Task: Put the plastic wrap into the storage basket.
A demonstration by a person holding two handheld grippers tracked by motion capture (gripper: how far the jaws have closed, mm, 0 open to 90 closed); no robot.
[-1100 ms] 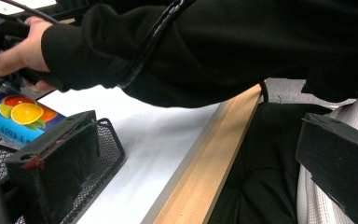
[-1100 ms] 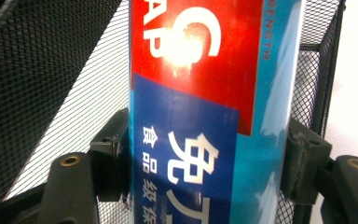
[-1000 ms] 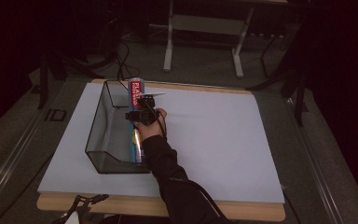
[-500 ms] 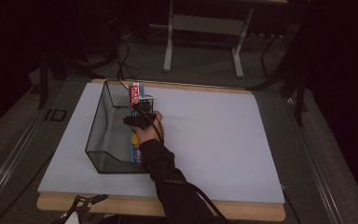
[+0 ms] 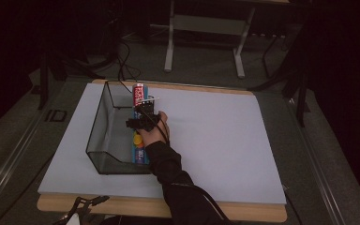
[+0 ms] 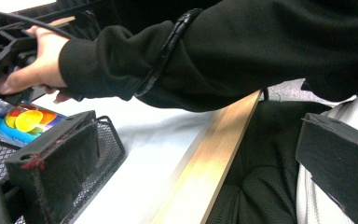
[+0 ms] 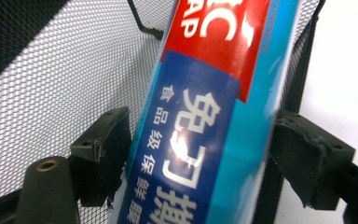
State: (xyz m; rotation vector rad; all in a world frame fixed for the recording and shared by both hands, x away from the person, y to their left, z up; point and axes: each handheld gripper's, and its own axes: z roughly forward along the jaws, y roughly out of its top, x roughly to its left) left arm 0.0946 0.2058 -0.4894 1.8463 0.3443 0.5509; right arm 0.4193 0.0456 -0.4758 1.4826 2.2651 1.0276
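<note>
From the high view, the right gripper (image 5: pixel 145 114) sat over the right wall of a black mesh basket (image 5: pixel 104 123), the person's right hand (image 5: pixel 153 131) wrapped behind it. A long blue and red box (image 5: pixel 139 123) ran under and beyond the gripper along that wall, its red end sticking out past the jaws. Half a second before, the gripper and hand lay slightly nearer the basket's far end; they had drawn back a little toward the person, and the box had kept its place. The left gripper (image 5: pixel 82 207) hung below the table's near edge, well apart from the basket.

In the left gripper view, the two jaws stood wide apart with nothing between them, the basket's near corner just beyond the left jaw and the wooden table edge (image 6: pixel 214 154) running between the two.

In the right gripper view, the box (image 7: pixel 205 116) filled the gap between the jaws, both pads pressed against its sides, mesh behind the left jaw.
</note>
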